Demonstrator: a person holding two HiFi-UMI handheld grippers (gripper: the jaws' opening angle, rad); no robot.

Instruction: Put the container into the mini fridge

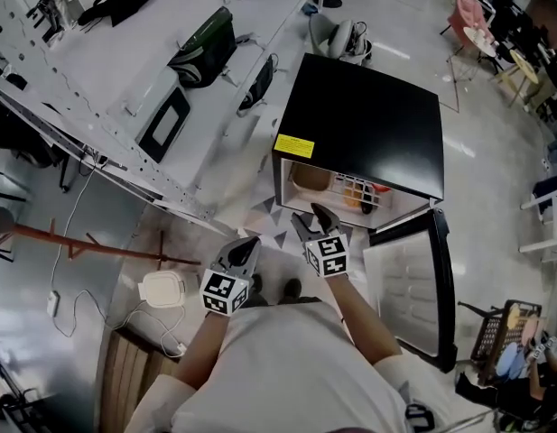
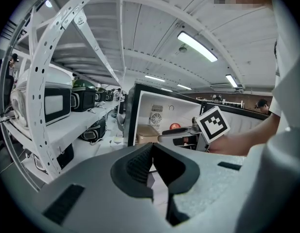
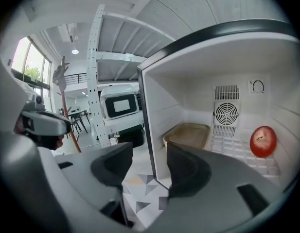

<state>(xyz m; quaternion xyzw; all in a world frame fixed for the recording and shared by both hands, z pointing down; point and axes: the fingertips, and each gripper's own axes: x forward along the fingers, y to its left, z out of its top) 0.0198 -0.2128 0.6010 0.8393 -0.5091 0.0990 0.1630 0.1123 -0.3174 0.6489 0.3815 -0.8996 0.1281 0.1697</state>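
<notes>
Black mini fridge (image 1: 368,120) is shown on the floor with its door (image 1: 409,282) swung open. The tan container (image 3: 187,134) is seen already inside, at the left rear. The right tool (image 1: 314,219) is held empty and moderately wide before the opening; the left tool (image 1: 249,246) is closed on nothing. If the door is swung carelessly, the red apple (image 3: 263,141) could be set rolling.

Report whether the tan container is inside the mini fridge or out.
Inside: the tan container sits in the mini fridge, in the back left corner of its white interior.
</notes>
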